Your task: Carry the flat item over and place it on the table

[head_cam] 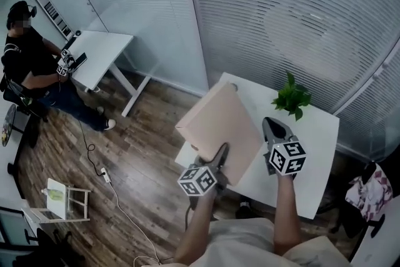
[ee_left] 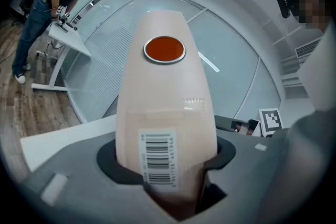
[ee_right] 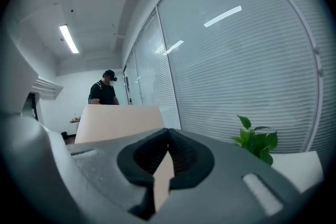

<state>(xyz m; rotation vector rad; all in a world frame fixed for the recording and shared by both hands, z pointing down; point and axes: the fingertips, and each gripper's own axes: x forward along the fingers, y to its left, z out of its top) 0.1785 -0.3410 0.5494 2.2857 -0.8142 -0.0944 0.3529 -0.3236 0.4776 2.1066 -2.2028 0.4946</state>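
Head view: a beige flat folder (head_cam: 219, 122) is held tilted above the near-left edge of the white table (head_cam: 315, 162), clamped at its lower edge by the left gripper (head_cam: 222, 150). In the left gripper view, the jaws are seen closed on the end bearing a barcode label (ee_left: 156, 157), below a round red button (ee_left: 164, 49). The right gripper (head_cam: 269, 122) is held over the table, just beside the folder, its jaws pressed together on nothing. A potted plant (head_cam: 291, 97) stands at the table's far side.
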